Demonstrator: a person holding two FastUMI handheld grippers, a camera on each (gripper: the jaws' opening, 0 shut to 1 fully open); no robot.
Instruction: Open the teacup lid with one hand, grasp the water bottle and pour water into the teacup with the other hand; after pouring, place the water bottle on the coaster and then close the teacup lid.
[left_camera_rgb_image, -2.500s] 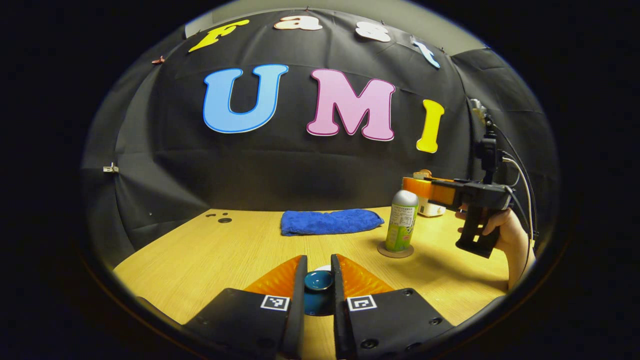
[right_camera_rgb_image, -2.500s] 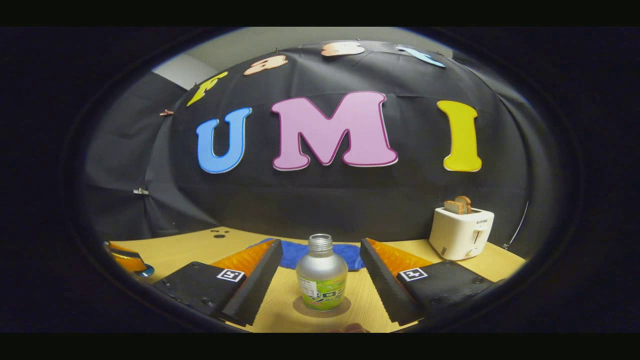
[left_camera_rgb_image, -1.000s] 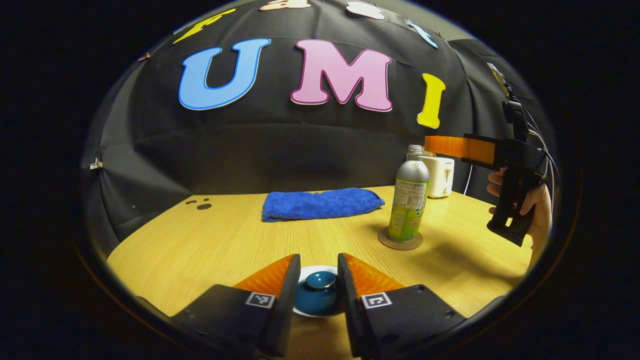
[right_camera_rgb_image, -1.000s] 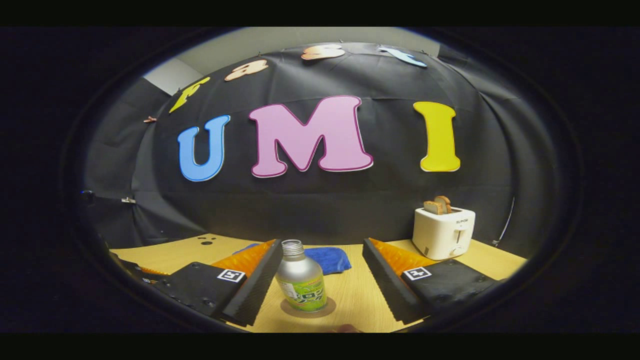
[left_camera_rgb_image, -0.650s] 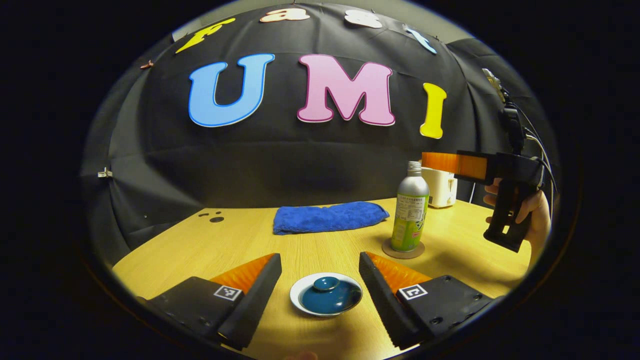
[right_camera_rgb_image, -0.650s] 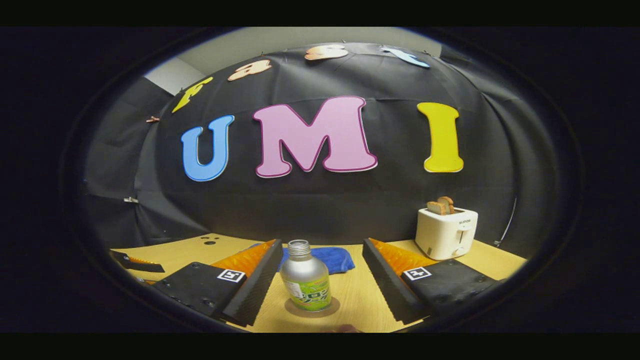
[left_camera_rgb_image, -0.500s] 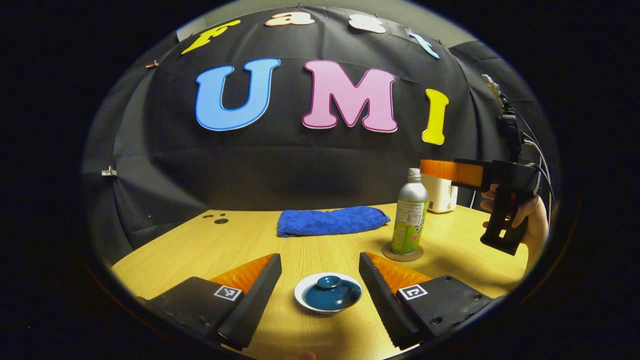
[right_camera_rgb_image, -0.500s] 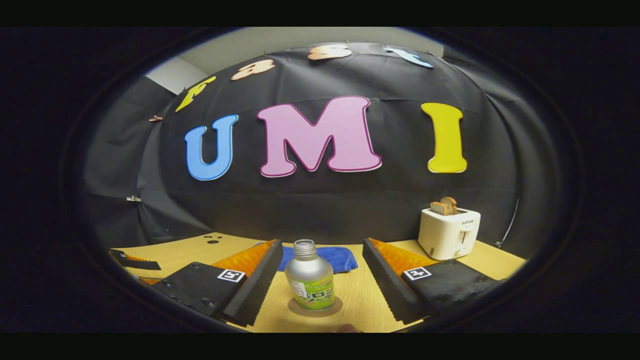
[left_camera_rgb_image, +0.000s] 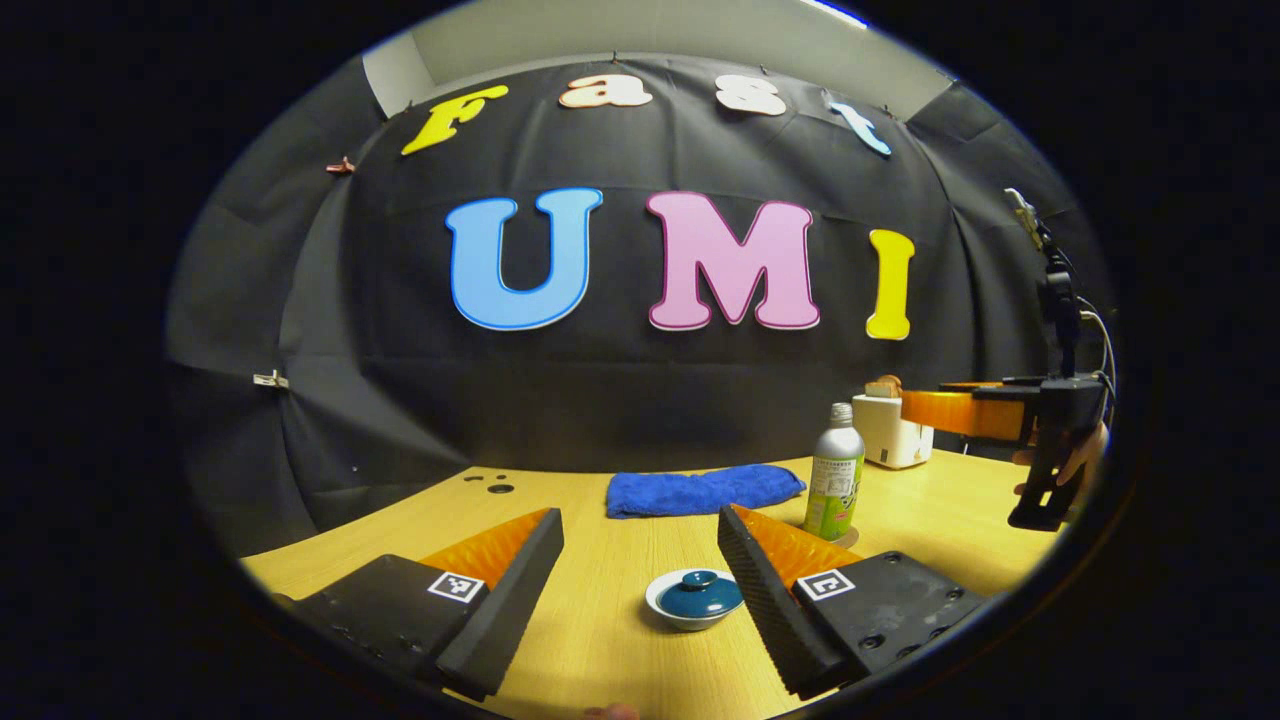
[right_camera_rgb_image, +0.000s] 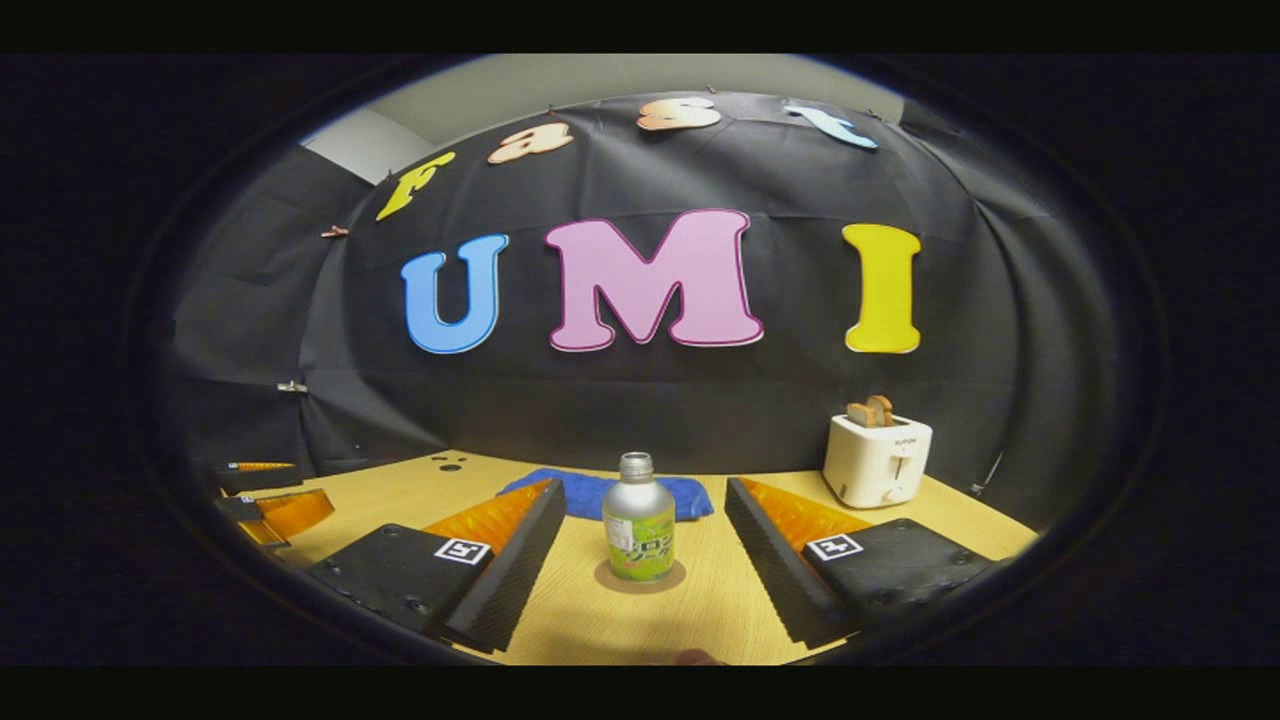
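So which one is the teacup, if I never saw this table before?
Start at the wooden table and find the long blue towel lying near the back. Come forward from it toward the near edge, to a small white cup sitting low on the wood. It is the only thing with a round dark blue lid and a little knob on top; the bottle beside it is tall and silver-green.

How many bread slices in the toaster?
2. Both stand side by side in the top of the white toaster, at the table's far right corner behind the water bottle. The slices overlap from here, so a third behind them cannot be ruled out.
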